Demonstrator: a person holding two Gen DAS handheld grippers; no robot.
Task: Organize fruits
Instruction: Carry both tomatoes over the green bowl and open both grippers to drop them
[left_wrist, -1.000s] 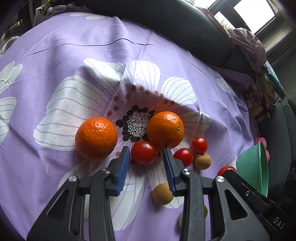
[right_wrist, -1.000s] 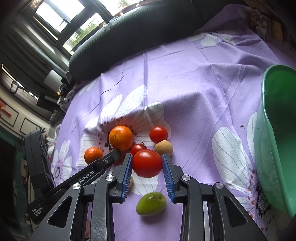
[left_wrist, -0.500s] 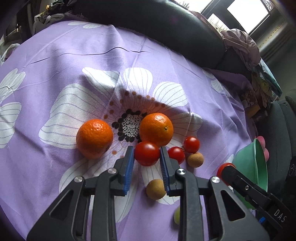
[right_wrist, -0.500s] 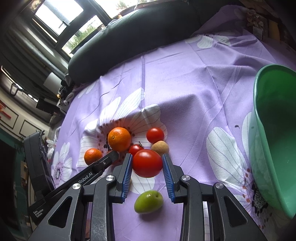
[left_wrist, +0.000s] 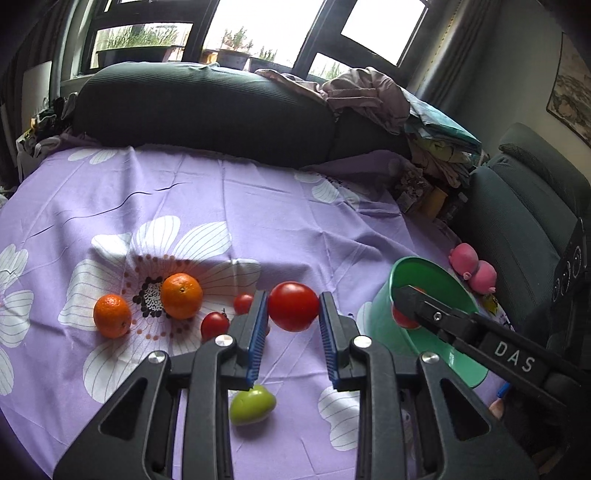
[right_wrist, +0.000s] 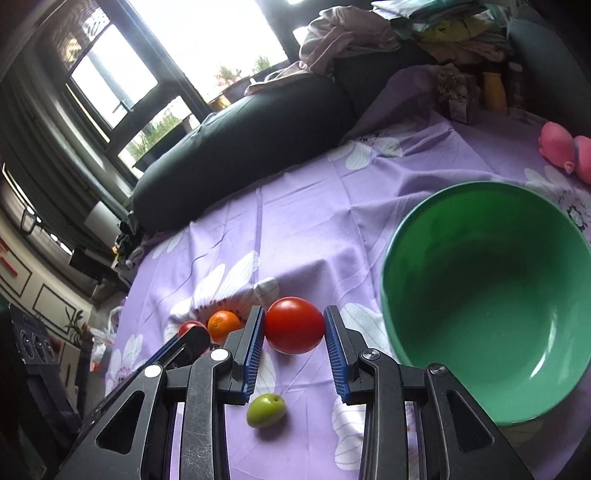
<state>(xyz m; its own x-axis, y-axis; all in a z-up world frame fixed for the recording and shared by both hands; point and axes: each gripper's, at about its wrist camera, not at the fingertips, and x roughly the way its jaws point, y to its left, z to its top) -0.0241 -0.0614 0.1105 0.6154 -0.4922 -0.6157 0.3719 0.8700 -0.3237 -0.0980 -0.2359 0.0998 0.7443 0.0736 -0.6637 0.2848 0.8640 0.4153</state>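
Btwn L gripper (left_wrist: 292, 314) fingers: tomato (left_wrist: 293, 306) clamped | R gripper (right_wrist: 294, 328): clamps 2nd tomato (right_wrist: 294, 325) | right of R fingers: green bowl (right_wrist: 443, 350) empty inside

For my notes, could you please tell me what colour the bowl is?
Green: the round plastic bowl, clearest in the right wrist view.

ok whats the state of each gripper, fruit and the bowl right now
left gripper: shut on a tomato, lifted
right gripper: shut on another tomato, beside the bowl
green bowl: upright, no fruit seen inside
green fruit: lying loose on the cloth
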